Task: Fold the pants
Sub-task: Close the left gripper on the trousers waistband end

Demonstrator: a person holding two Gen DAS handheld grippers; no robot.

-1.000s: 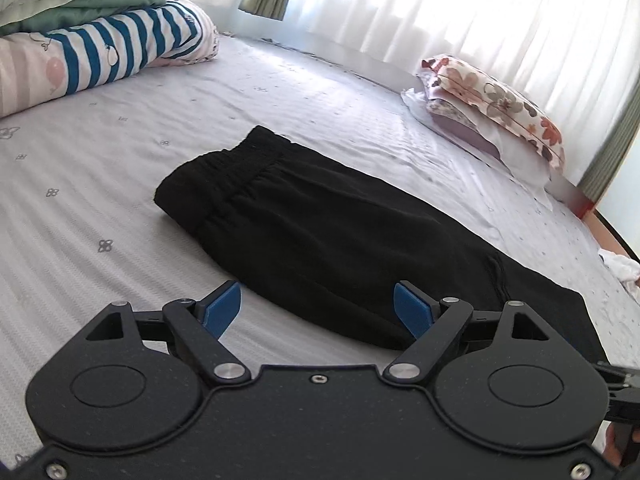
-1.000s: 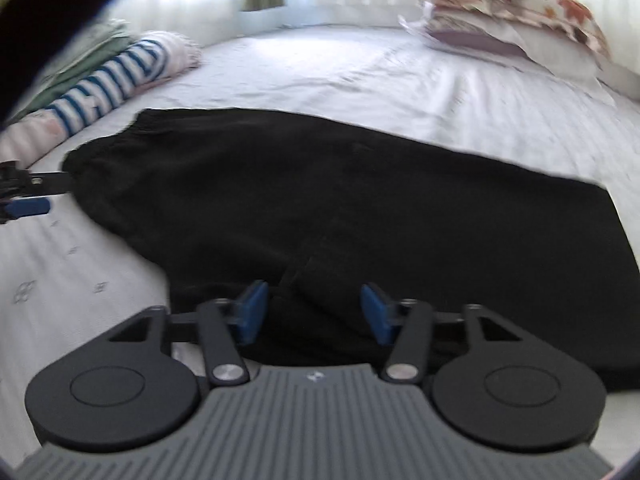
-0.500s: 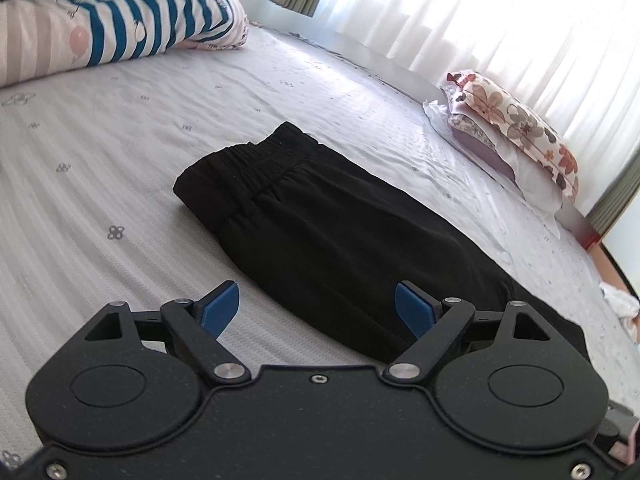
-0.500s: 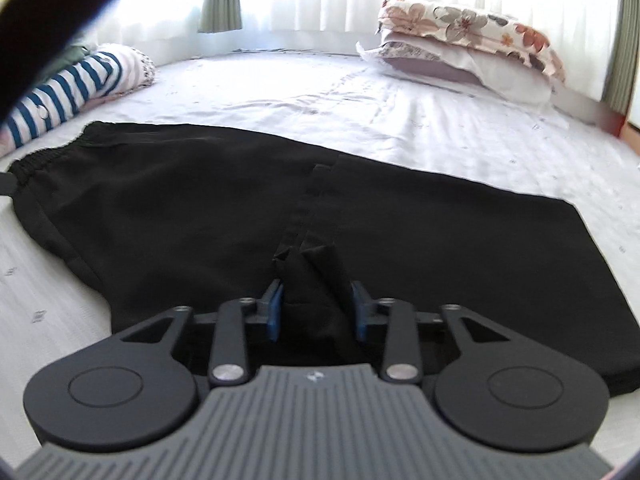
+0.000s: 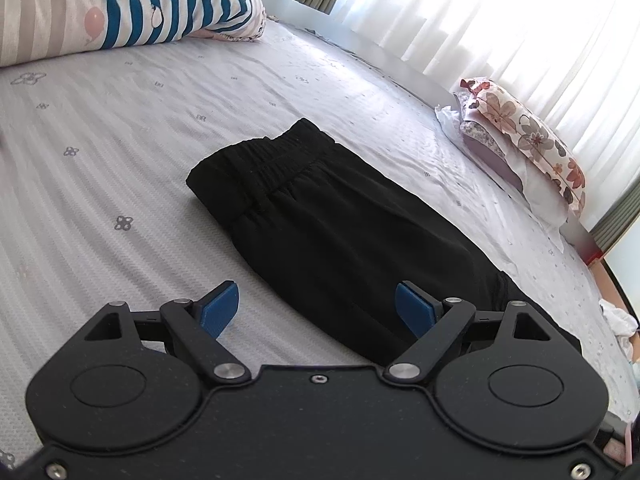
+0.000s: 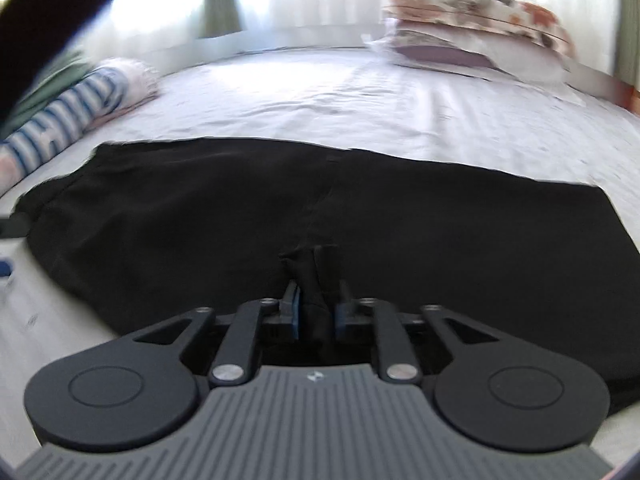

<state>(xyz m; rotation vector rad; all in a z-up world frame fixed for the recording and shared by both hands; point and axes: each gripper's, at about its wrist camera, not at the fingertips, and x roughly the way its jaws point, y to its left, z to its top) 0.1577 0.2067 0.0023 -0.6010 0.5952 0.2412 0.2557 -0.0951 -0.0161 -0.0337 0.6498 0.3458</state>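
One pair of black, soft-cloth pants (image 5: 340, 232) lies lengthwise on the pale patterned bedsheet (image 5: 120, 152). The right gripper (image 6: 316, 316) has a bunched fold between its jaws, which are opening; the left gripper (image 5: 318, 304) hangs spread wide, holding nothing. Best take the waistband squarely, keeping edges aligned.

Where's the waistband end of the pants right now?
In the left wrist view the elastic waistband sits mid-frame on the bed sheet, at the pants' far-left end, toward the striped bedding.
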